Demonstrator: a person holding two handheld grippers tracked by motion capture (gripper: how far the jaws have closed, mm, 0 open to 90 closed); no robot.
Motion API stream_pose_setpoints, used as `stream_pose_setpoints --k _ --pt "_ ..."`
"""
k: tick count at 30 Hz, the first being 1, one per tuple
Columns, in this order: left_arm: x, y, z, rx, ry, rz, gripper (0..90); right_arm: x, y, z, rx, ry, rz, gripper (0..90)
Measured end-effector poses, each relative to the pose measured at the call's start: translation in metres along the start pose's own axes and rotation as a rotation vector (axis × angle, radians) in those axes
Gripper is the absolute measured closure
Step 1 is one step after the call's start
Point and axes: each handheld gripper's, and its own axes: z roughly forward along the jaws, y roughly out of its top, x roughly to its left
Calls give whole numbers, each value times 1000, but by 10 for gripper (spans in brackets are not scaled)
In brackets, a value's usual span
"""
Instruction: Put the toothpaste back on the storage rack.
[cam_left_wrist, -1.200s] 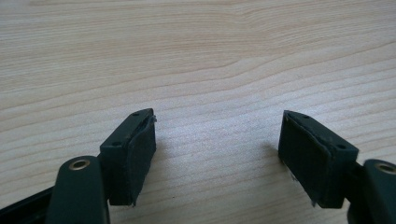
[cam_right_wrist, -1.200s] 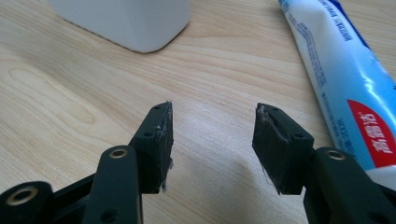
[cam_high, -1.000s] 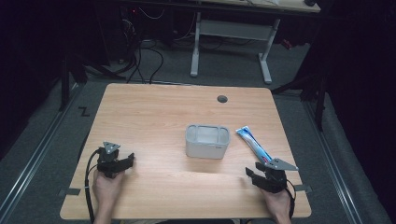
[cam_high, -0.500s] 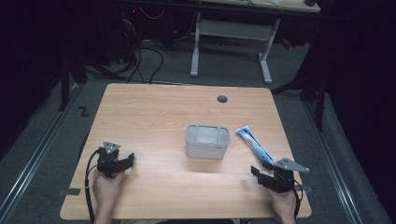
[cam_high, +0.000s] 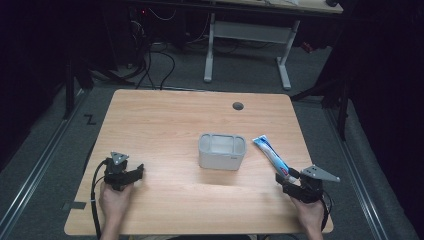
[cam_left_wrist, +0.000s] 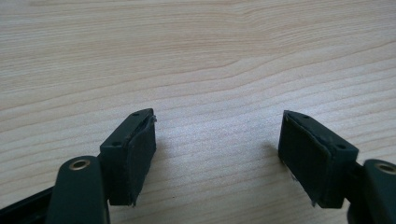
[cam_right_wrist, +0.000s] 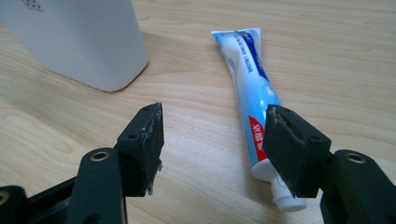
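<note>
The right gripper (cam_right_wrist: 214, 149) is hovering with fingers (cam_right_wrist: 144, 144) spread wide. A toothpaste tube (cam_right_wrist: 250, 88) is lying on the bench (cam_right_wrist: 336, 70), its cap end beside the right-hand finger; a white container (cam_right_wrist: 79, 37) is standing at upper left.

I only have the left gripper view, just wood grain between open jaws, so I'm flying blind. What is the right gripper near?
Observer: The right gripper has its jaws apart right by a toothpaste tube lying flat on the table. The tube's white cap end points toward the gripper.
Operator: Is the tube between its jaws?
Observer: Not squarely. In the right gripper view, the tube's cap end lies by one jaw and partly behind it; I cannot tell whether they touch.
Operator: Anything else on the table?
Observer: A white open-topped bin stands mid-table, just beside the tube.
Operator: And my gripper?
Observer: The left gripper sits near the table's front left, well apart from the bin.
</note>
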Motion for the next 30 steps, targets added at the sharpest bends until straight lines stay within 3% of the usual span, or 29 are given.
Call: stream_pose_setpoints --k 11,30 --pt "0 0 0 0 0 1 282 -7 15 3 -3 -36 -22 370" --pt "0 0 0 -1 -1 -1 281 -9 47 23 64 -77 -76 397"
